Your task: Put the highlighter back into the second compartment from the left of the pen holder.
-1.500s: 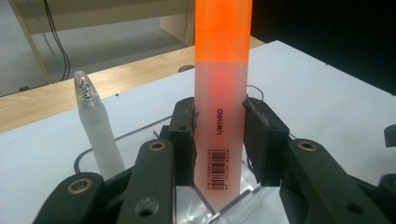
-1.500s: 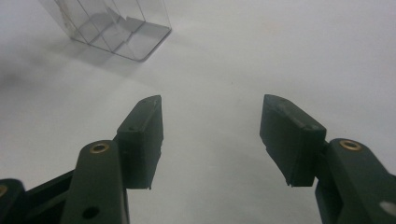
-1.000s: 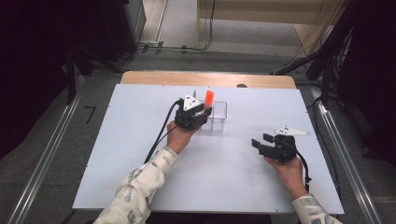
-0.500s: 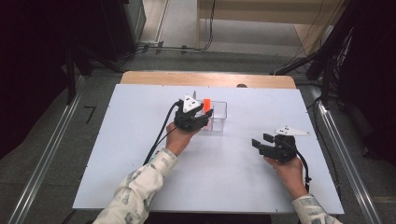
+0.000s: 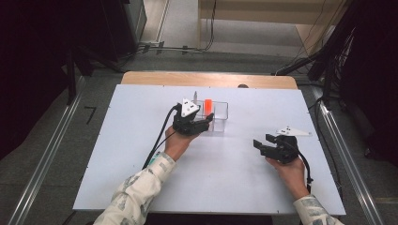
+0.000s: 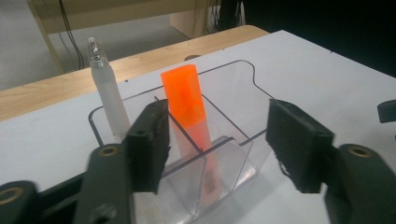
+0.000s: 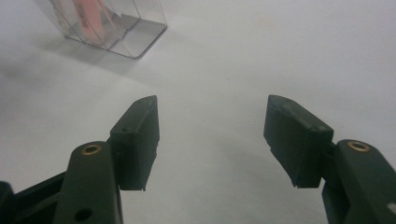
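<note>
Worktop [image 5: 117,154]: white, level, bare around the work. Clear organiser [image 5: 220,117] near far edge, upright, divided into compartments. Left gripper [image 5: 204,123] at organiser's near side, jaws apart, just now opening further, clamped on nothing. Right gripper [image 5: 263,140] well apart at person's right, low over bare worktop, jaws apart, empty. Orange highlighter [image 6: 184,98] between left gripper's pads but clear of both, standing tilted in a compartment, cap end up, beside frosted pen [image 6: 106,88] in adjoining compartment. Judged step: release and withdrawal after placing. Recommended: finish spreading before any move. Draw back straight along jaw line, away from organiser, without sideways sweep, given pad on pen's side lying close to highlighter and organiser wall, with risk of tipping either. Keep hand level until both pads pass rim. Hold right gripper ready to steady organiser against sliding; light plastic, probably prone to skidding.
</note>
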